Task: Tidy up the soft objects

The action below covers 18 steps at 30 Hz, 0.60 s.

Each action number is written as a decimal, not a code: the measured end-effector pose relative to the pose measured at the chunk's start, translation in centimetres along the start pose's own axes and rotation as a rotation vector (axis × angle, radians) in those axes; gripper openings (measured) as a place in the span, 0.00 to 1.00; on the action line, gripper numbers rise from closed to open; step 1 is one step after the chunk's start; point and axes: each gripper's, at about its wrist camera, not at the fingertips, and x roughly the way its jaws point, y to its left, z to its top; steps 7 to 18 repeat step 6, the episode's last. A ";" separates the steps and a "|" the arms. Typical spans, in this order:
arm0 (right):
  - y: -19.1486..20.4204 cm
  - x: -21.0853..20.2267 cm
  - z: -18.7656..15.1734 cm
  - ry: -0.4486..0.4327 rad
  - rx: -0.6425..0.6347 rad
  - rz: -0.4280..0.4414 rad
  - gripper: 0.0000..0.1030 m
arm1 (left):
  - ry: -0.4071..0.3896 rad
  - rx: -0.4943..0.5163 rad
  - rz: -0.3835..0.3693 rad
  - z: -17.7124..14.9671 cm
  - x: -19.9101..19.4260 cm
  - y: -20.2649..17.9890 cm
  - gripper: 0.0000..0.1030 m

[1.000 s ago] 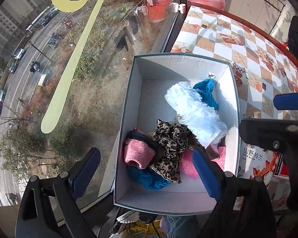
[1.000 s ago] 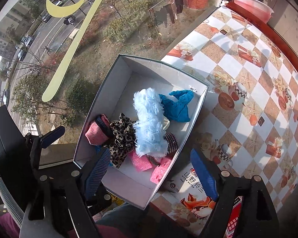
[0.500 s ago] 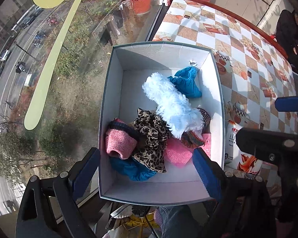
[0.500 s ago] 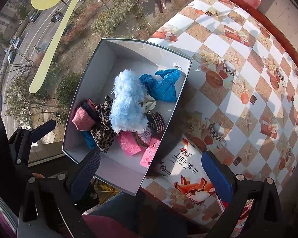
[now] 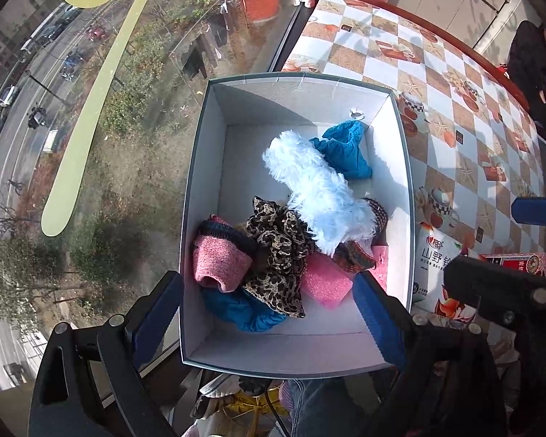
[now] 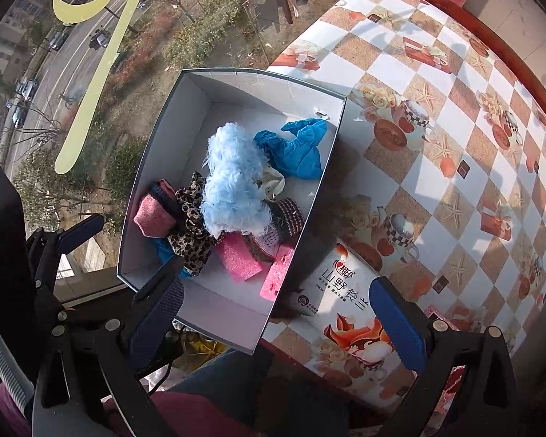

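Both tools, left [image 5: 265, 313] and right [image 6: 276, 313], hang spread apart and empty above the box [image 5: 200, 167], where the soft objects [image 5: 309, 218] lie heaped toward 6 o'clock.

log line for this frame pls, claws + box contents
left claw: open, empty, above box | right claw: open, empty | in box: fluffy blue item, leopard scrunchie, pink sponges

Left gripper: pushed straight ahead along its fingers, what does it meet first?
Probably the soft pile in the white box: the open left gripper points at the leopard-print fabric, with the blue cloth nearest. Depth is unclear.
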 end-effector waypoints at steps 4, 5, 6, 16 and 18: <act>-0.2 0.0 -0.1 -0.001 0.009 0.002 1.00 | -0.048 -0.024 -0.071 -0.1 -0.6 0.5 0.94; -0.2 0.0 -0.2 -0.001 0.012 0.003 1.00 | -0.066 -0.036 -0.113 -0.1 -0.9 0.7 0.94; -0.3 0.0 -0.2 -0.002 0.014 0.004 1.00 | -0.071 -0.045 -0.143 -0.1 -1.1 0.9 0.95; -0.3 0.0 -0.2 -0.002 0.014 0.004 1.00 | -0.071 -0.045 -0.143 -0.1 -1.1 0.9 0.95; -0.3 0.0 -0.2 -0.002 0.014 0.004 1.00 | -0.071 -0.045 -0.143 -0.1 -1.1 0.9 0.95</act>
